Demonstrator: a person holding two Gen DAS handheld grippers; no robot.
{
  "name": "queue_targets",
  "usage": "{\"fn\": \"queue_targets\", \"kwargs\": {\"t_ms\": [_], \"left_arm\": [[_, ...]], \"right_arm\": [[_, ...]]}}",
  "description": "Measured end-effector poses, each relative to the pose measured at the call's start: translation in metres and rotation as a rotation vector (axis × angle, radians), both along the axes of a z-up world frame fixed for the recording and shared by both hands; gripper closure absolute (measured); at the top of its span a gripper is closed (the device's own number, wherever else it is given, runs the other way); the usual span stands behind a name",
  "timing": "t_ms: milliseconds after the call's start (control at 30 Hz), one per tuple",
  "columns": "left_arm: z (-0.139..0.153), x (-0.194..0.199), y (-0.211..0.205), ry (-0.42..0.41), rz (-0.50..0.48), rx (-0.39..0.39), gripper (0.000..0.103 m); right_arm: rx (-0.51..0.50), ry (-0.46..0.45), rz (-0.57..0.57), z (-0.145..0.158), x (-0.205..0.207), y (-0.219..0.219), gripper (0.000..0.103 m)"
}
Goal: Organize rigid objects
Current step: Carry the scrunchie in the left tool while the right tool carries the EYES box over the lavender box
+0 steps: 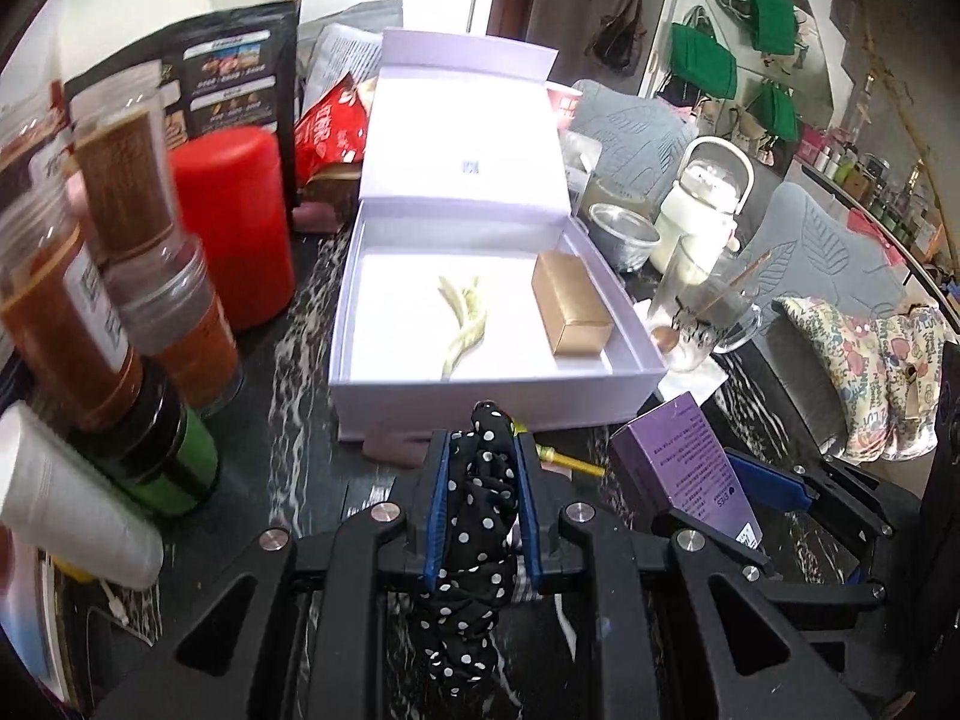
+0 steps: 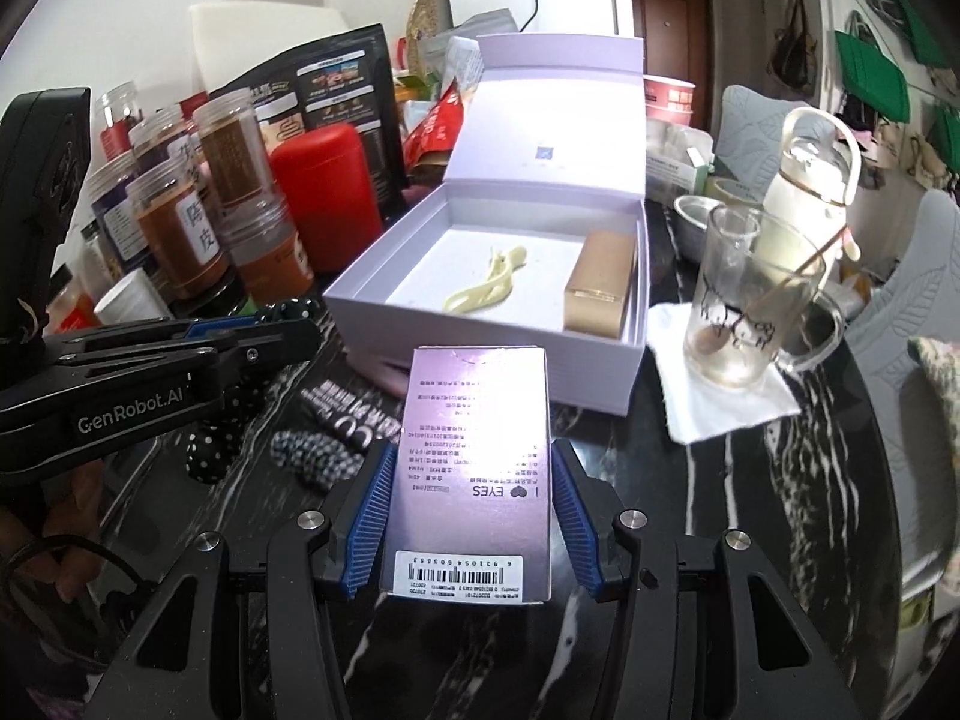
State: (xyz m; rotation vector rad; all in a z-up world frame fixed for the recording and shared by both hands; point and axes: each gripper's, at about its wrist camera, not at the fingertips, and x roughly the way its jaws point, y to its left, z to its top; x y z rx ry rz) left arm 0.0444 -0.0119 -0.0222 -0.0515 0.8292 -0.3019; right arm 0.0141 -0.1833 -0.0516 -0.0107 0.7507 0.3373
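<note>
Left claw (image 1: 478,456): clamped on a black polka-dot fabric piece (image 1: 480,498), held just in front of the lavender box (image 1: 498,396)
Right claw (image 2: 468,480): closed on a purple carton (image 2: 474,450), held above the dark marbled desk (image 2: 750,510) just in front of the lavender box
Lavender box: lid raised; a gold box (image 1: 570,312) is seen inside at the right wall, a pale green clip (image 1: 465,324) near the middle
Glass mug (image 2: 744,300): right of the lavender box, on a white napkin (image 2: 720,396)
Red canister (image 1: 234,222): left of the lavender box
</note>
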Motion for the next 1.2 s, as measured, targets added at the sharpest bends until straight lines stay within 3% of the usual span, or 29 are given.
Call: {"fn": "queue_targets", "kwargs": {"t_ms": [867, 1200], "left_arm": [[0.055, 0.090, -0.008, -0.187, 0.001, -0.003, 0.083], [0.064, 0.127, -0.013, -0.222, 0.013, 0.007, 0.083]], "right_arm": [[-0.037, -0.118, -0.004, 0.048, 0.084, 0.000, 0.052], [-0.029, -0.132, -0.020, 0.057, 0.121, -0.002, 0.052]]}}
